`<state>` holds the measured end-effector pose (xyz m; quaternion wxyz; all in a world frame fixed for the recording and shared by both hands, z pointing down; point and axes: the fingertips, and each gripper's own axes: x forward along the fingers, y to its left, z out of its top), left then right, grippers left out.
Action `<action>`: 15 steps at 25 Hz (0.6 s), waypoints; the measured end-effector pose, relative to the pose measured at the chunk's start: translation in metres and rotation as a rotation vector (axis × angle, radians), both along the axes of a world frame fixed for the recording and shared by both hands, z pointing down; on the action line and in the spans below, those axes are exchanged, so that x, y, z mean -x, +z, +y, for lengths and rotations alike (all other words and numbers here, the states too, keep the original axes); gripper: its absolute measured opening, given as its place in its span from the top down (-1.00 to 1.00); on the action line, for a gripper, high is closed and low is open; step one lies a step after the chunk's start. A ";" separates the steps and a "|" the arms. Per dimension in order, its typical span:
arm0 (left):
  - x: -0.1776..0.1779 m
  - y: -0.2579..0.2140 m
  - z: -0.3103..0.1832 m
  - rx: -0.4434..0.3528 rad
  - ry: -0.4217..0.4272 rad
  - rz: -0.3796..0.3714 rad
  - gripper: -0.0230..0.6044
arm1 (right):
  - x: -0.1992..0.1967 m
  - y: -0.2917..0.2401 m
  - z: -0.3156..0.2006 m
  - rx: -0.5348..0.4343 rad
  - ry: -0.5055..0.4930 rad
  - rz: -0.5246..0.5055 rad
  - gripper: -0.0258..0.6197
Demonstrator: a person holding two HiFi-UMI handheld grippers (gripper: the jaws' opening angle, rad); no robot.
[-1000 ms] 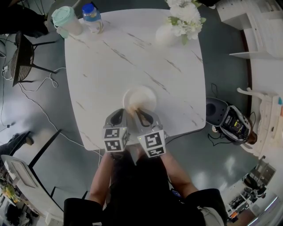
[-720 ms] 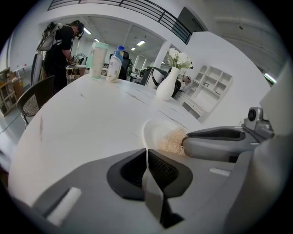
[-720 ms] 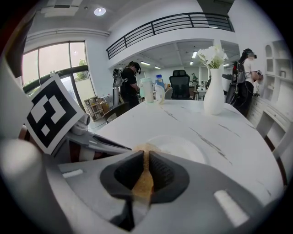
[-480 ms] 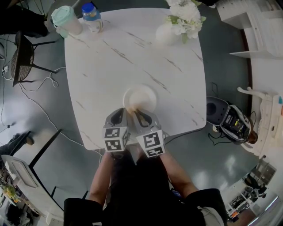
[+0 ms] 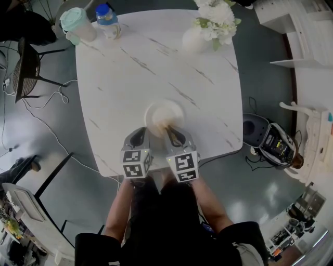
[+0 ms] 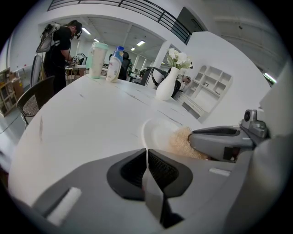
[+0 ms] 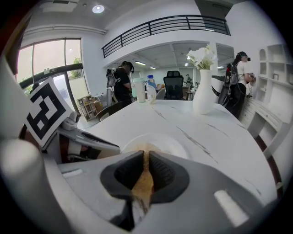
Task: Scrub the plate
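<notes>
Marble desk [image 5: 130,78] bears the plate [image 5: 176,111]; your left gripper [image 5: 147,130] pinches its near rim, your right gripper [image 5: 166,129] clamps the sponge [image 7: 143,183]: press flat, scrub small circles.

Big white marble-look table [image 5: 156,67] w/ grey veins stood on a dark, glossy grey floor [image 5: 52,135]. Black mesh chair [image 5: 26,65] sat just off the table's far corner, at the head view's left, loose cables [image 5: 44,104] trailing on the floor near it. White shelf unit [image 5: 307,31] ran along the other side; more white cubby shelves [image 6: 210,87] were set against a white wall. Far edge of the table carried a white vase of white flowers [image 5: 213,23], a mint-lidded cup [image 5: 78,23] & a blue-capped bottle [image 5: 108,21]. Tall window [image 7: 50,64] let in daylight. Dark mezzanine railing [image 7: 165,27] ran overhead, w/ a round ceiling light [image 7: 97,8] above it. Black office chair [image 7: 173,84] stood beyond the table.
</notes>
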<state>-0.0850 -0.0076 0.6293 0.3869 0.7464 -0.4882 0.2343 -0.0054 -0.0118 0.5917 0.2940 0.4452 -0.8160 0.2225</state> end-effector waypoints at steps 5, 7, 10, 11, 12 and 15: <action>0.000 0.000 0.000 0.001 0.003 -0.003 0.86 | -0.023 0.001 -0.007 -0.008 0.042 0.026 0.80; -0.001 0.000 0.000 0.001 0.004 -0.003 0.86 | -0.030 0.000 -0.009 -0.011 0.055 0.032 0.80; -0.001 0.000 0.000 0.002 0.004 -0.004 0.86 | -0.035 0.000 -0.010 -0.012 0.069 0.035 0.80; -0.001 0.000 0.000 0.003 0.004 -0.005 0.86 | -0.035 0.000 -0.010 -0.012 0.070 0.035 0.80; -0.001 0.001 0.000 0.003 0.003 -0.007 0.86 | -0.035 0.000 -0.010 -0.013 0.070 0.035 0.80; -0.001 0.001 0.000 0.003 0.005 -0.010 0.86 | -0.034 0.000 -0.010 -0.012 0.070 0.028 0.80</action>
